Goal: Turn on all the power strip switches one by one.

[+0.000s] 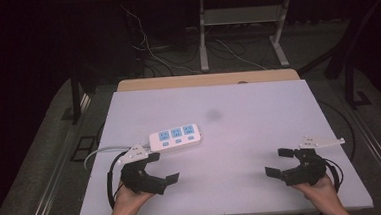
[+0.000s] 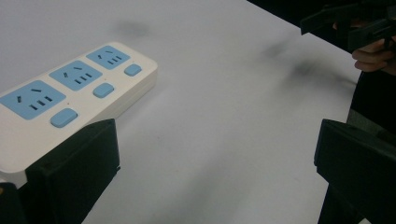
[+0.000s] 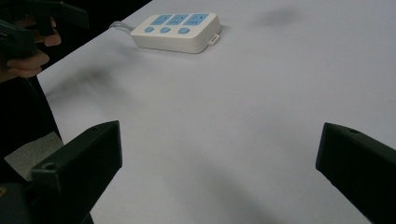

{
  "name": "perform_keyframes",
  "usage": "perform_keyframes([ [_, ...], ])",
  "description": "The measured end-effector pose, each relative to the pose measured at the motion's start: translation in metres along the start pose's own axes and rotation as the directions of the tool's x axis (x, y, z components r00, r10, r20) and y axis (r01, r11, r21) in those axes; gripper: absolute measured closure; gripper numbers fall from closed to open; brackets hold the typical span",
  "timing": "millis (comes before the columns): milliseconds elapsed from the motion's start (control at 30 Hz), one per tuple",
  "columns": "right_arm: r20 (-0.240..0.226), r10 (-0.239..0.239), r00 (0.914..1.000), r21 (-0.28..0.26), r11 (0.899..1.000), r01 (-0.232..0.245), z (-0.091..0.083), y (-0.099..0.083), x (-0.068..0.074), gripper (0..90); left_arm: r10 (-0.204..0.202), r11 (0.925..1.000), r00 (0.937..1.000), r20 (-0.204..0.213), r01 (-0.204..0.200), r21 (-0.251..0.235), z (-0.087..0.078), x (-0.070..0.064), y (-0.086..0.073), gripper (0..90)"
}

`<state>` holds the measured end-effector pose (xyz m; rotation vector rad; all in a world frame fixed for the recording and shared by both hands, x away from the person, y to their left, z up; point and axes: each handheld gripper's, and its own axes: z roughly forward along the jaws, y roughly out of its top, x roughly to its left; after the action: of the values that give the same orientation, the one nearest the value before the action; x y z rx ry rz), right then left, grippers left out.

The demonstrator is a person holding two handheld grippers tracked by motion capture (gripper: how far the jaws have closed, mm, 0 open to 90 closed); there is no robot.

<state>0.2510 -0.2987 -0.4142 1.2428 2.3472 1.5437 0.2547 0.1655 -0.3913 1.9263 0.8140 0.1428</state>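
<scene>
Here my left tool [image 1: 156,168] hangs over the near left part of the white counter [image 1: 240,129], its jaws spread wide and holding nothing. My left hand [image 1: 129,197] comes in from the bottom edge and grips it from behind, with the jaws pointing toward the middle of the counter. Just beyond it lies the white power strip [image 1: 176,137], with three blue sockets in a row and a blue button by each. From above I can see its pale cable [image 1: 101,152] looping off to the left edge; my left tool's own camera shows none of that, but it brings the power strip [image 2: 70,102] up close, just beside my left jaw, apart from it as far as I can tell. I can read no brand or lettering on it in any view.

A faint grey smudge [image 1: 213,115] marks the counter past the strip.

Over on the right, my right tool [image 1: 281,161] is released too, jaws wide apart and empty, held by my right hand [image 1: 314,185] near the front right corner. Its camera looks across bare counter to the power strip [image 3: 176,31] far off, and catches my left hand's fingers [image 3: 25,60] at the edge.
</scene>
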Motion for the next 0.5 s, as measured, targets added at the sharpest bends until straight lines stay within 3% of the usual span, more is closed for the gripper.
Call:
perform_keyframes([
  [500, -0.007, -0.003, 1.0, 0.003, 1.0, 0.003, 0.0, -0.001, -0.002, 0.4, 0.027, 0.9988, 0.9995, -0.013, -0.027, 0.042, -0.008, 0.009, 0.024, 0.0],
])
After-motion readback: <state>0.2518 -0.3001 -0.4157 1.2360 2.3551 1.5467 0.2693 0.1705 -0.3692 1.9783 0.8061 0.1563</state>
